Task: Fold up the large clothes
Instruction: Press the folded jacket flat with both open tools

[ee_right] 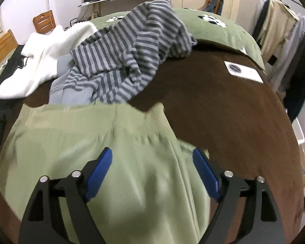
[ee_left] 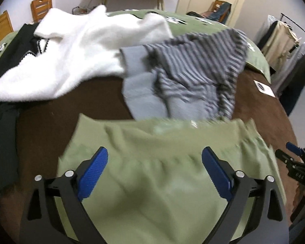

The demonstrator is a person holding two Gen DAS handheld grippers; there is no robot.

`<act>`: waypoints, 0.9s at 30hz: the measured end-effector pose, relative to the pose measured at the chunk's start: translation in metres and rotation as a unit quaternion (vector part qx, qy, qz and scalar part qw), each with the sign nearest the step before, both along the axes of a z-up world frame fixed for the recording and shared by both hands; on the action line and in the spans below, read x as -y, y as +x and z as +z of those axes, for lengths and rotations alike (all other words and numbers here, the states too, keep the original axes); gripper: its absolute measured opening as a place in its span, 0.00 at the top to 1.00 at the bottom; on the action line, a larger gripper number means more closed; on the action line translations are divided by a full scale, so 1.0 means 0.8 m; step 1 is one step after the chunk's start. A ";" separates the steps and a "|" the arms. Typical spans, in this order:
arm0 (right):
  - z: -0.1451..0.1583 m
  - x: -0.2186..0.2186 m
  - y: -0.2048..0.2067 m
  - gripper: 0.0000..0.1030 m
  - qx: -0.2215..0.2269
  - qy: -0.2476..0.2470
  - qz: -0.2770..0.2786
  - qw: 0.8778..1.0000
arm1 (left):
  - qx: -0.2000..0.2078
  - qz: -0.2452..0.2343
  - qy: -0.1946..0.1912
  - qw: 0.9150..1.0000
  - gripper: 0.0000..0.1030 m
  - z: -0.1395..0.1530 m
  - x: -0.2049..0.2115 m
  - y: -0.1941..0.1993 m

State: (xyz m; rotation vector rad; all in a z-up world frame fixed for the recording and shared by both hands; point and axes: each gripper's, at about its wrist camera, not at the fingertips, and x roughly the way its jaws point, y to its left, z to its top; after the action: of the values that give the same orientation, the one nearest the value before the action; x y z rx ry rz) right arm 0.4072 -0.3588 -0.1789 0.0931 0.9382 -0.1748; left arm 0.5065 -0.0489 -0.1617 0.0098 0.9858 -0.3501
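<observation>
Left wrist view: the left gripper (ee_left: 154, 158) hangs over a pale green garment (ee_left: 152, 183) with its two blue pads (ee_left: 94, 170) spread wide apart and nothing pinched between them. The garment lies flat on a brown blanket (ee_left: 71, 109), near edge of the bed, with its ribbed band running across just beyond the fingertips. Past it sit a grey top (ee_left: 144, 93) with a striped shirt (ee_left: 195, 65) bunched over it, and to their left a fluffy white garment (ee_left: 81, 50). Dark clothes (ee_left: 4, 134) trail down the far left. At the right edge part of the right gripper (ee_left: 294, 154) shows beside the green cloth. Right wrist view: the right gripper (ee_right: 152, 162) is also released, pads (ee_right: 100, 172) well apart above the green garment (ee_right: 91, 142), near its right edge and ribbed band. Nothing is gripped. The striped shirt (ee_right: 136, 46) is heaped just behind, touching the green cloth's far edge, with the white garment (ee_right: 44, 57) to its left. A white card (ee_right: 242, 70) lies on the blanket (ee_right: 223, 111) to the right. The picture is slightly blurred.
</observation>
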 end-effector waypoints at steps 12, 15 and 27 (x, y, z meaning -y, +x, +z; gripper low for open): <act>0.028 -0.003 -0.146 0.17 -0.007 -0.005 -0.023 1.000 | -0.020 -0.041 0.032 0.998 0.08 -0.015 0.054 -0.139; 0.032 -0.003 -0.168 0.15 -0.005 0.003 -0.029 1.000 | -0.027 -0.037 0.030 0.998 0.08 -0.016 0.055 -0.155; 0.004 -0.004 -0.228 0.05 -0.006 0.071 -0.076 0.995 | -0.038 0.006 0.037 0.999 0.06 -0.055 0.029 -0.169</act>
State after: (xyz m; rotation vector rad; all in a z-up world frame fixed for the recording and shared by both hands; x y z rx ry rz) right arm 0.2245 -0.3554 -0.1756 0.2953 0.9553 -0.2503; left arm 0.3710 -0.0724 -0.2056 0.0580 1.0729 -0.3055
